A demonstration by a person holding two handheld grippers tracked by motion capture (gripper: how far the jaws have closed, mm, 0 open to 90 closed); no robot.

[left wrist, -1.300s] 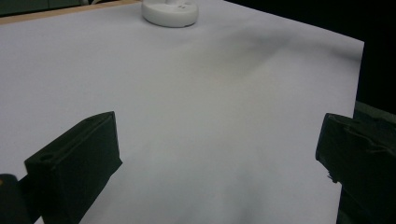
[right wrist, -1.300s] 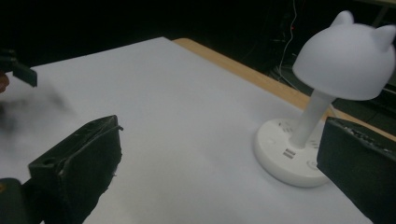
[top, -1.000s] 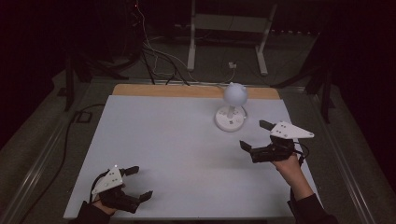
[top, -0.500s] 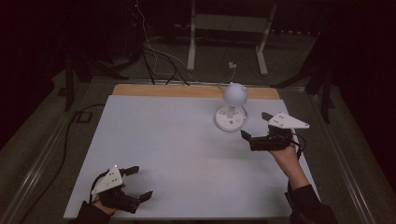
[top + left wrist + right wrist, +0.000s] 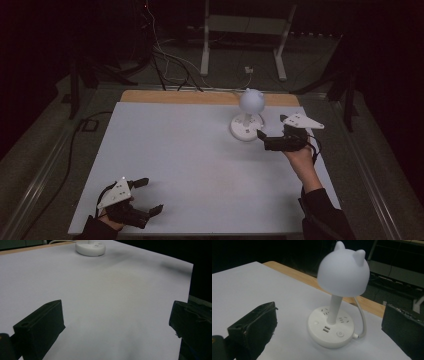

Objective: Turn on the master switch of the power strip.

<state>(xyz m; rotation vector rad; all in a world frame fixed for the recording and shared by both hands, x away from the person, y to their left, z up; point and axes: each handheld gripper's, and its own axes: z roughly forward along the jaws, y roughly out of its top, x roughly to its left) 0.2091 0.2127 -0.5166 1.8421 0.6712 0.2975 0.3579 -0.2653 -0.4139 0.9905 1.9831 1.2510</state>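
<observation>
Fingers point(image 5: 253, 327) over white table point(image 5: 175, 150), dark room.

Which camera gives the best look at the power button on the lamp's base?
The right gripper view: the lamp stands close, and the power button on its base faces the camera. The left gripper view shows just the base, far off. In the high view the lamp is too small to tell.

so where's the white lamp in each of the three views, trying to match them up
High view: the white lamp stands right of centre toward the table's far edge, just left of the right gripper.
Left gripper view: its round base sits at the top edge, left of centre; the shade is cut off.
Right gripper view: the whole lamp stands centre frame, between the jaws.
Shared landmark: the table's wooden far edge.
</observation>
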